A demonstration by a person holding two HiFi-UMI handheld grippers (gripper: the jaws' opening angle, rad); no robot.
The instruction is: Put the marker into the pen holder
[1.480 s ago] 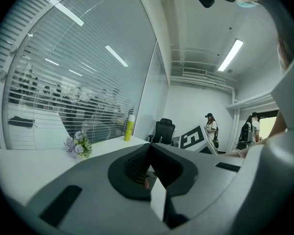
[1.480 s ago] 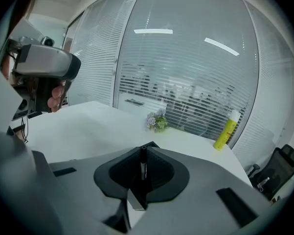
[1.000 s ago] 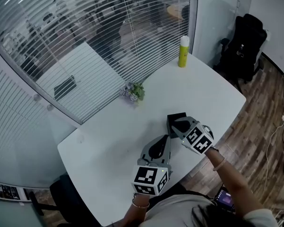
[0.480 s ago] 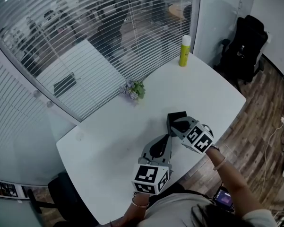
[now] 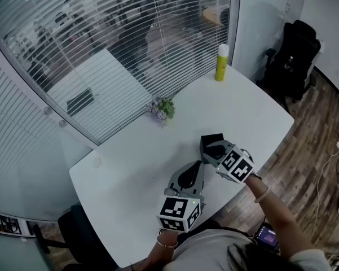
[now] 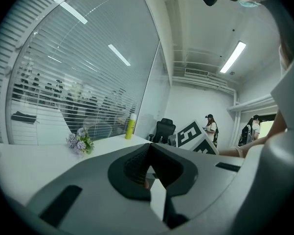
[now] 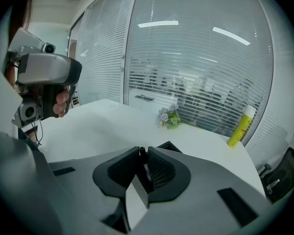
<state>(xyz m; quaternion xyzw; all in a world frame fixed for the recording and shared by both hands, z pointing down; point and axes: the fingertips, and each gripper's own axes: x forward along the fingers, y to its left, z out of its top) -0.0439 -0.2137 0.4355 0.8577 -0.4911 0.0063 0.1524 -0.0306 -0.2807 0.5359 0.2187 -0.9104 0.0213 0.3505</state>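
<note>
L gripper [image 5: 198, 166]: jaws shut, nothing clearly btw them. It sits just behind the R one, prob. idle and kept out of the way.

R gripper [image 7: 142, 149]: pinched on the marker [image 7: 143, 154], dark end poking up btw the pads.

Pen holder [image 5: 211, 140] is directly ahead of and below R's jaws, so the marker looks lined up for the drop. Not in yet.

The grey two-jaw left gripper [image 5: 199, 164] with its marker cube is held low in front of the body, jaws pressed together with nothing between them. The matching right gripper [image 5: 208, 149] sits just beside its tip, jaws clamped on a slim dark marker [image 7: 142, 154]. The bare right forearm [image 5: 276, 216] stretches out, with a bracelet at the wrist.
</note>
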